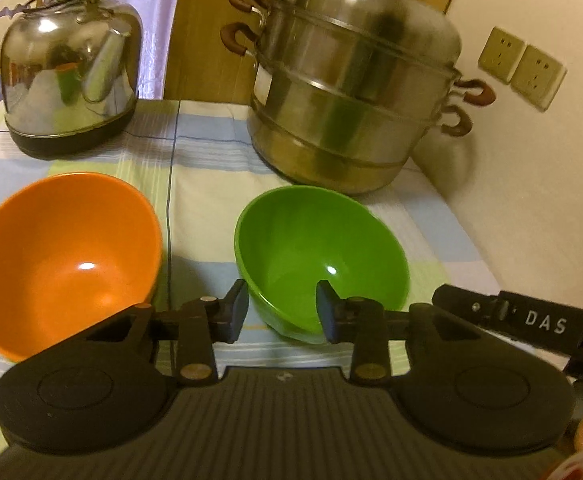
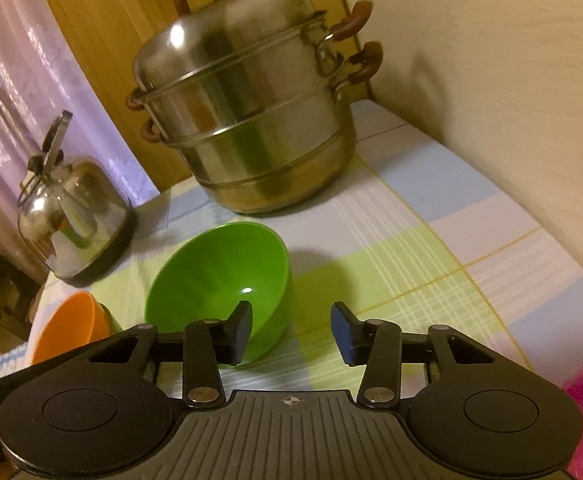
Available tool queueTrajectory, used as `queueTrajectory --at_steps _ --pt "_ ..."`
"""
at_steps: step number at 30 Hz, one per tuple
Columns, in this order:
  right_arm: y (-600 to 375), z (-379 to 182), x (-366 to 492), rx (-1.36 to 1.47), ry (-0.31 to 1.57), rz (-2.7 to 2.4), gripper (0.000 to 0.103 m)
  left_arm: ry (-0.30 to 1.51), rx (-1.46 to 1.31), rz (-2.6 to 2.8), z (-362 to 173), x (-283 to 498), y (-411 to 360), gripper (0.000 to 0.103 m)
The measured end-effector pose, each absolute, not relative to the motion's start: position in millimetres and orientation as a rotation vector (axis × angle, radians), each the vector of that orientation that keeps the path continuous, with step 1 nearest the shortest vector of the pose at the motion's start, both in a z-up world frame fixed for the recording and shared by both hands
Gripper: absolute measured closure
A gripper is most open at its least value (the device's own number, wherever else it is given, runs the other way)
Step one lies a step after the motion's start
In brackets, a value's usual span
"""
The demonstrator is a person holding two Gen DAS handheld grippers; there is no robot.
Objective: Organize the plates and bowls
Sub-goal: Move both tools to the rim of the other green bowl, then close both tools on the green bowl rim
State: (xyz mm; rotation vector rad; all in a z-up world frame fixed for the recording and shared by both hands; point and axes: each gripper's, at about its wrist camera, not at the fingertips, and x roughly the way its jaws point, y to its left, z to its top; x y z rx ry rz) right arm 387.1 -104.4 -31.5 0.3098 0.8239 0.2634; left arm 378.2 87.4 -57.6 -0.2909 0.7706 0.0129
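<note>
Checked tablecloth (image 1: 195, 184) (pastel) under orange bowl (image 1: 63, 256), green bowl (image 1: 315, 248), kettle (image 1: 71, 76), steamer pot (image 1: 351, 80).

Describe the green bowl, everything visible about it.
The green bowl is a deep, round bowl, glossy like plastic, plain green inside and out, and empty. It stands upright on the checked tablecloth, in front of the steel steamer pot and apart from the orange bowl. The left gripper straddles its near rim, jaws not yet pressing. Nothing else touches it.
</note>
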Motion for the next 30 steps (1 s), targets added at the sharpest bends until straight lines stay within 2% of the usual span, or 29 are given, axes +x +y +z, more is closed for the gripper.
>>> queueTrajectory --at_steps 7,14,18,22,30 --pt "-98 -45 412 0.298 0.851 0.279 0.07 0.79 -0.243 0.082 -74 400 85 0.076" --pt "-91 -61 434 0.284 0.883 0.28 0.074 0.803 -0.239 0.099 -86 412 86 0.083" --pt "-87 -67 443 0.289 0.898 0.3 0.081 0.803 -0.236 0.108 -89 416 86 0.086" --pt "-80 -72 446 0.267 0.909 0.314 0.086 0.801 -0.22 0.107 -91 417 86 0.087" --pt "-75 -75 447 0.241 0.91 0.31 0.087 0.8 -0.217 0.099 -89 416 86 0.087"
